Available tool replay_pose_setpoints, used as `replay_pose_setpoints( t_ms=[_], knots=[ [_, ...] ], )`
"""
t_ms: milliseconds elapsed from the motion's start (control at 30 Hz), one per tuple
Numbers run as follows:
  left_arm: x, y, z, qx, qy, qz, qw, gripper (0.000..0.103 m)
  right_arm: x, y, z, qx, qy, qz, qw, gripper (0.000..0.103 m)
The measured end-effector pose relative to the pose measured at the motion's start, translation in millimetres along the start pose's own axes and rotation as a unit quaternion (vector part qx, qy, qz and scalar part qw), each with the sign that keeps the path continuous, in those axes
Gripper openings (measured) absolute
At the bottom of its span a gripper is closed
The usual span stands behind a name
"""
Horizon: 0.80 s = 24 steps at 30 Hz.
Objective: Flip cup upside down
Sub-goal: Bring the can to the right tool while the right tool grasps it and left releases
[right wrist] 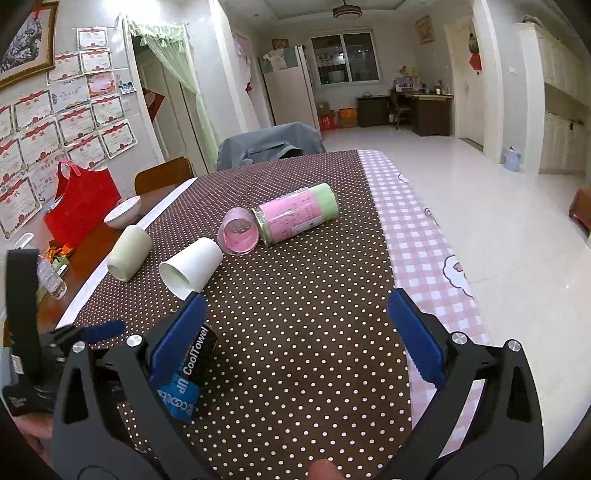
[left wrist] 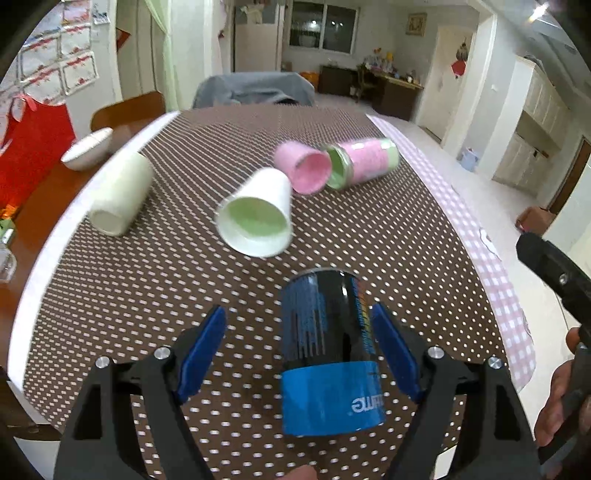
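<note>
Bench (right wrist: 295, 332) w/ brown polka-dot cloth, pink checked cloth (right wrist: 417, 236) along its right edge, bare wood at its left edge; grey-covered chair (right wrist: 269, 146) at the far edge. Left wall: framed certificates (right wrist: 55, 122), green lace curtain (right wrist: 173, 62) over a doorway. Far end: fridge (right wrist: 291, 85), dark window (right wrist: 345, 57), desk (right wrist: 424, 107) w/ clutter; white glossy floor (right wrist: 480, 206), cream cabinets (right wrist: 561, 92) on the right, ceiling fixture (right wrist: 346, 11).

left wrist: low over table, faces forward along its fingers, black-and-blue can (left wrist: 328, 354) very near, upright between them | right wrist: higher, further right, faces same way down the room | shared: dotted tablecloth (right wrist: 295, 332), white paper cup (left wrist: 255, 214), pink cup (right wrist: 238, 236), fridge, window
</note>
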<state>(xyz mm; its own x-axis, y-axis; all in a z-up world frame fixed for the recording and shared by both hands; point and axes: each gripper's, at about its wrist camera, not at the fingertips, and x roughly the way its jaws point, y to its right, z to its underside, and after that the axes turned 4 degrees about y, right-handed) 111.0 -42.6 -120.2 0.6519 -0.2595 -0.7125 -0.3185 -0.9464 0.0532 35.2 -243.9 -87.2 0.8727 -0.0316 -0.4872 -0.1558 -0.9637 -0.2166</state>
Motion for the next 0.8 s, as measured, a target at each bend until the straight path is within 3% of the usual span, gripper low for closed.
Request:
replay_pose_setpoints(
  t_ms=[333,400,433,800],
  knots=[
    [-29,-20,-6,0.008,0.042,-0.042,0.9982,0.079,3,-17,-4,-0.012,-0.012,-0.015,1.000,0.097],
    [-34,-24,-6,0.006,0.049,-0.049,0.9976,0.084,4,-21,-6,-0.015,-0.014,-0.018,1.000,0.097],
    [-37,-27,-5,0.004,0.055,-0.054,0.9970,0.091,4,-23,-6,-0.016,-0.015,-0.020,1.000,0.097],
    [-50,-53,2,-0.001,0.081,-0.094,0.9923,0.091,10,-47,-7,-0.036,-0.033,-0.044,0.998,0.097]
  ],
)
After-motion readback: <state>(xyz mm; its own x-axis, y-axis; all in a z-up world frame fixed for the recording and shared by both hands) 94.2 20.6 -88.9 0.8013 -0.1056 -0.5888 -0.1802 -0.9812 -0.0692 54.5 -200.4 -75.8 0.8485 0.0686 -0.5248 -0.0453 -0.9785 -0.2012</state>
